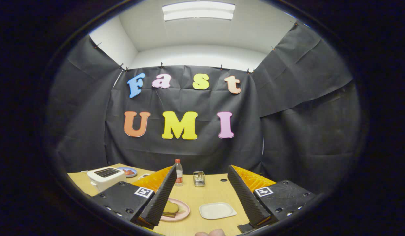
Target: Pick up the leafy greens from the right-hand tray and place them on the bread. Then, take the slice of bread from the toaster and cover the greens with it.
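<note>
Claw (202, 193) is held wide open over the table (192, 196), nothing gripped; greens on the bread (171, 207) look floppy, so the toaster (106, 177) slice probably gets pinched lightly by its edges.

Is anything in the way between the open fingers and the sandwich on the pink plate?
Nothing visible. The fingers are spread open over bare table, and the bread on the pink plate sits right beside one finger.
</note>
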Demonstrator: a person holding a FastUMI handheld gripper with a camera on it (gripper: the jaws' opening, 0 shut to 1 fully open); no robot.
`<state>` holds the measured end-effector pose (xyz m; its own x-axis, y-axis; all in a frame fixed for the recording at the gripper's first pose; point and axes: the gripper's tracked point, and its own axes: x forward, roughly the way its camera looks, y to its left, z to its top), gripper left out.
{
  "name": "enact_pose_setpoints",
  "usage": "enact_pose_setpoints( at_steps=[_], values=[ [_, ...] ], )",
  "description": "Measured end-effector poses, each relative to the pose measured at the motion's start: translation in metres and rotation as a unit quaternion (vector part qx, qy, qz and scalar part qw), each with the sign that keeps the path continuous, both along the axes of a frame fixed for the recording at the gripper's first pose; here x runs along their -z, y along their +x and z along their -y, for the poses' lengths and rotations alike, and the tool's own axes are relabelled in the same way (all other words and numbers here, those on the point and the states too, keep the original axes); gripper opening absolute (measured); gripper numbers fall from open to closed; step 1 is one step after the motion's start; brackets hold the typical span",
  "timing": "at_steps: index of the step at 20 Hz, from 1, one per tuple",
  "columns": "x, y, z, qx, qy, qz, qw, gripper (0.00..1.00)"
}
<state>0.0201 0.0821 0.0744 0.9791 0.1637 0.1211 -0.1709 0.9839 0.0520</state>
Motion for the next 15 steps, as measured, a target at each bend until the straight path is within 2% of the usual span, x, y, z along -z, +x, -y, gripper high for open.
enact_pose_setpoints(
  at_steps=[15],
  values=[
    [0.007, 0.003, -0.015, -0.011, 0.008, -0.003, 1.0, 0.96]
  ],
)
